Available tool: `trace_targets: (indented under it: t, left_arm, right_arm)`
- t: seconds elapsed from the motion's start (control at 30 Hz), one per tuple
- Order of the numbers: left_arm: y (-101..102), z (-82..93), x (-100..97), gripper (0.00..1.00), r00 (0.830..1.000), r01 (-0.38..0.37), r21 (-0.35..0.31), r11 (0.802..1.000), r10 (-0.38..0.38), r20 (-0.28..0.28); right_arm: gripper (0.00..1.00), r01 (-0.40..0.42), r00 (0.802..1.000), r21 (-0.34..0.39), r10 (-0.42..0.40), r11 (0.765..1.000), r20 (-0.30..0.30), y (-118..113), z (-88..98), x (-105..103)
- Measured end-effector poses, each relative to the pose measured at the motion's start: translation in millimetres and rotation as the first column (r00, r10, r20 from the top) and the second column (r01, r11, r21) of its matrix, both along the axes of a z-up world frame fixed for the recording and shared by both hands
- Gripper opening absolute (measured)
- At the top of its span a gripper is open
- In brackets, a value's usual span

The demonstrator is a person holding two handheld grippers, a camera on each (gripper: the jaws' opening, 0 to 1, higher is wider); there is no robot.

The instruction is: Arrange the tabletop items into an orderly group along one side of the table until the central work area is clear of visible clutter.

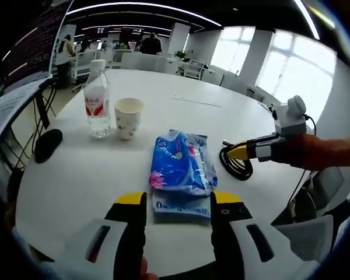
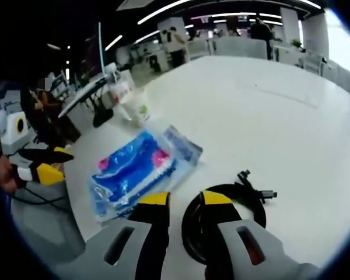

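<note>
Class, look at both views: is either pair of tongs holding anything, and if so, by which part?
Nothing is held. The left tongs stand open before the blue plastic tissue pack; the right tongs stand open over the coiled black cable.

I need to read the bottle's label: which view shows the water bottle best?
The left gripper view: the water bottle stands upright, sharp and unblocked beside the paper cup. In the right gripper view it is small, blurred and tilted by the fisheye.

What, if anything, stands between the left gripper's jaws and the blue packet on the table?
Nothing visible. The left gripper is open, its jaws on either side of the near end of the blue packet, with bare table around. The bottle and cup stand beyond, off to the side.
</note>
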State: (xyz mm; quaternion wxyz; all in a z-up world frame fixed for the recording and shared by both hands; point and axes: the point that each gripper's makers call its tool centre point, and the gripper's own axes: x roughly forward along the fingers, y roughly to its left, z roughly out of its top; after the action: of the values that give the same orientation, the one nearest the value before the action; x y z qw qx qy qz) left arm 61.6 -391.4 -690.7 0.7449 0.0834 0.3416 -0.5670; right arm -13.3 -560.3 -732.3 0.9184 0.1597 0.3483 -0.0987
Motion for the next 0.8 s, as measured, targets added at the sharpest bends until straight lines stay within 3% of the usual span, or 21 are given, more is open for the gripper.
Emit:
trace_targets:
  t: [0.5, 0.8]
  left_arm:
    - [-9.6, -15.4, -11.2, 0.42, 0.991, -0.082, 0.041, 0.996, 0.086, -0.106]
    - [-12.6, -23.8, -14.2, 0.42, 0.972, -0.149, 0.067, 0.986, 0.159, -0.176]
  right_arm:
    - [0.28, -0.158, 0.987, -0.009, 0.158, 0.987, 0.009, 14.9, 12.6, 46.3]
    - [0.36, -0.270, 0.963, -0.033, 0.270, 0.962, -0.007, 20.3, 16.0, 72.7]
